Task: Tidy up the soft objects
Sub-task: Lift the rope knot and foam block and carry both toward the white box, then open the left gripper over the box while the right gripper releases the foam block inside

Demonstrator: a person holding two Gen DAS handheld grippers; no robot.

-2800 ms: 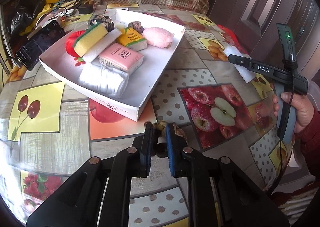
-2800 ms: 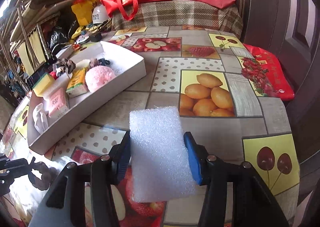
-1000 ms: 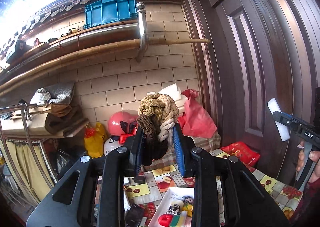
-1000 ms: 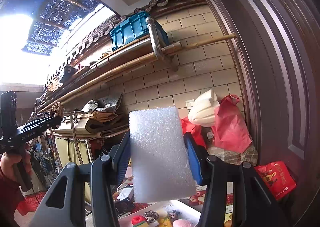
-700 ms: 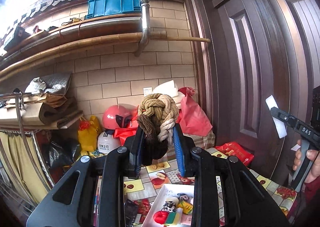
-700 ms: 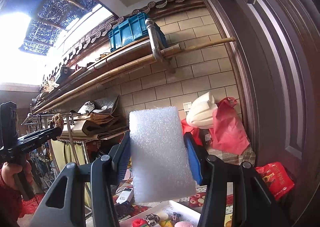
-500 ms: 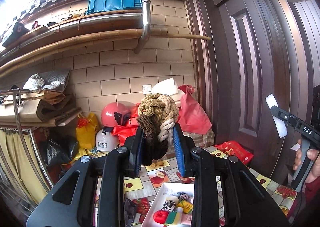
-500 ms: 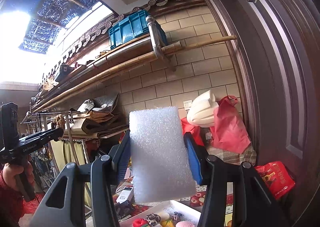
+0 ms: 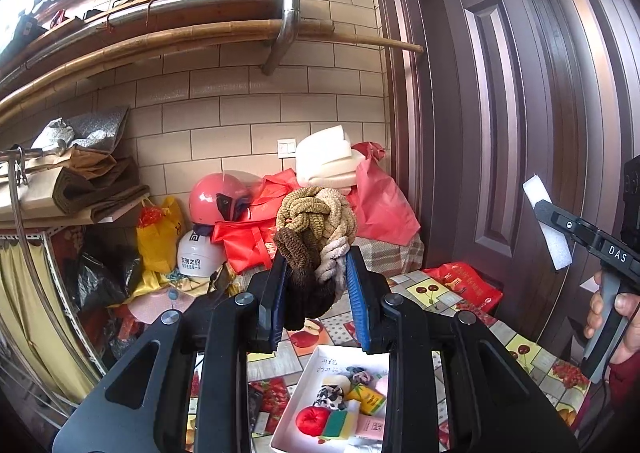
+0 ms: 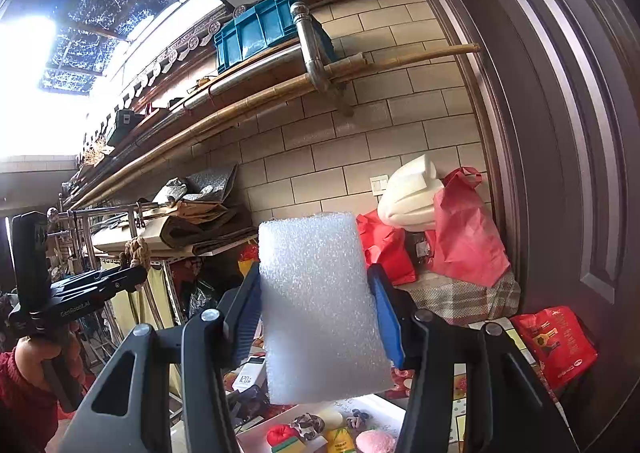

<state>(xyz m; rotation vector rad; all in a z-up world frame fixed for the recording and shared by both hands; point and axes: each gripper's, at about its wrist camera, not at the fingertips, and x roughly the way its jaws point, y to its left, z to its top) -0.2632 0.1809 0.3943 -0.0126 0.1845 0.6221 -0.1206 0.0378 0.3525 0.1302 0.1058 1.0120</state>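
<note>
In the left wrist view the left gripper (image 9: 316, 293) is sitting at lower centre of the frame, its blue pads pressing from both sides on a knotted bundle of braided cord (image 9: 316, 225); the jaws are standing close together and the tan, brown and cream strands are bulging up above the fingertips; below them, at the bottom centre, a white tray (image 9: 298, 405) is lying on the fruit-patterned tablecloth (image 9: 532, 357), holding a red round cushion (image 9: 312, 419), a yellow-green sponge (image 9: 338, 423), a yellow packet (image 9: 368, 399) and a pink packet (image 9: 370, 431); at the right edge of the same frame a person's hand (image 9: 618, 317) is gripping the handle of the right gripper (image 9: 544, 221), which is carrying a white strip seen edge-on. In the right wrist view that right gripper (image 10: 316, 309) is filling the lower centre, its jaws part-way apart and clamping a white foam block (image 10: 322, 305) by its two long sides, the block standing upright and rising above the pads; the tray (image 10: 384, 409) is showing at the bottom edge beneath it; at the left edge the left gripper (image 10: 136, 273) is appearing in a hand (image 10: 44, 353) with a red sleeve, the cord bundle (image 10: 136, 251) sticking up from its tip.
</note>
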